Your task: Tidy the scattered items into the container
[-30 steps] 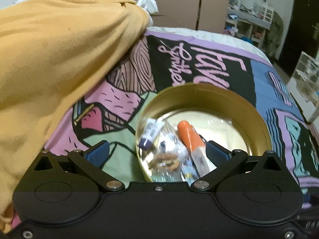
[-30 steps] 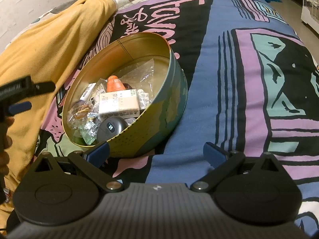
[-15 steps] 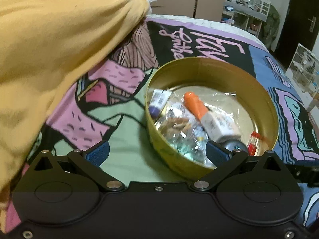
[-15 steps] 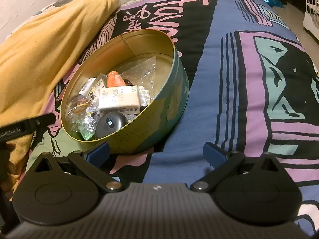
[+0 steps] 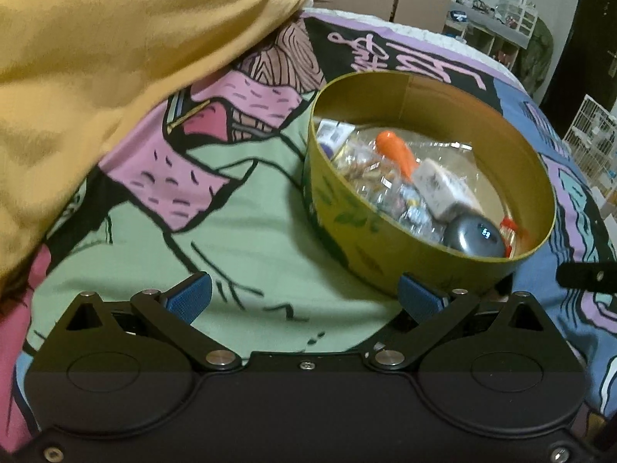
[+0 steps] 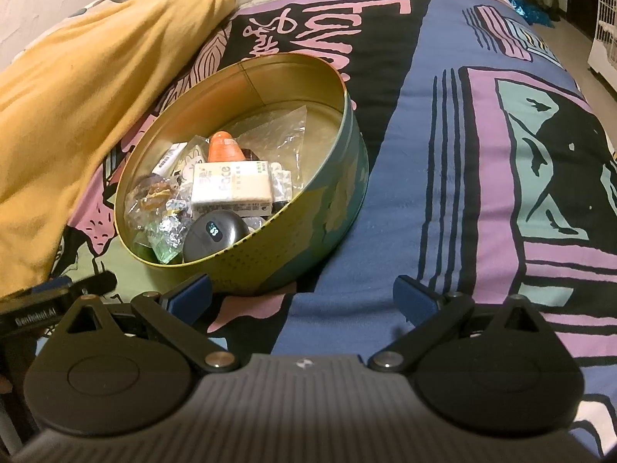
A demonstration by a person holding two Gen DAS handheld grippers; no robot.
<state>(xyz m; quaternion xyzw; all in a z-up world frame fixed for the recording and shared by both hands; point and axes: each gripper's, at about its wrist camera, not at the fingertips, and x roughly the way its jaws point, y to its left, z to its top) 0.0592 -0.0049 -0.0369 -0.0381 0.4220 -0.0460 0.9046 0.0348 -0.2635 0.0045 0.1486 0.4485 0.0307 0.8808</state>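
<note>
A round gold tin (image 5: pixel 389 247) (image 6: pixel 316 208) sits on the patterned bedspread. Inside lie an orange-capped tube (image 5: pixel 397 152) (image 6: pixel 225 146), a white tissue pack (image 5: pixel 443 187) (image 6: pixel 231 187), a grey oval case with a lit display (image 5: pixel 472 235) (image 6: pixel 214 233), clear snack wrappers (image 6: pixel 158 208) and a small red item (image 5: pixel 509 227). My left gripper (image 5: pixel 304 297) is open, nothing between its fingers, just short of the tin's near left wall. My right gripper (image 6: pixel 302 297) is open too, near the tin's front right side, holding nothing.
A yellow blanket (image 5: pixel 96 58) (image 6: pixel 77 73) is heaped to the left of the tin. The bedspread (image 6: pixel 482 154) stretches flat to the right. Shelves and a white wire rack (image 5: pixel 594 135) stand beyond the bed's far edge.
My left gripper has drawn back and to the left, so the tin now sits to its right and further ahead. The right gripper has barely shifted. Both stay open.
</note>
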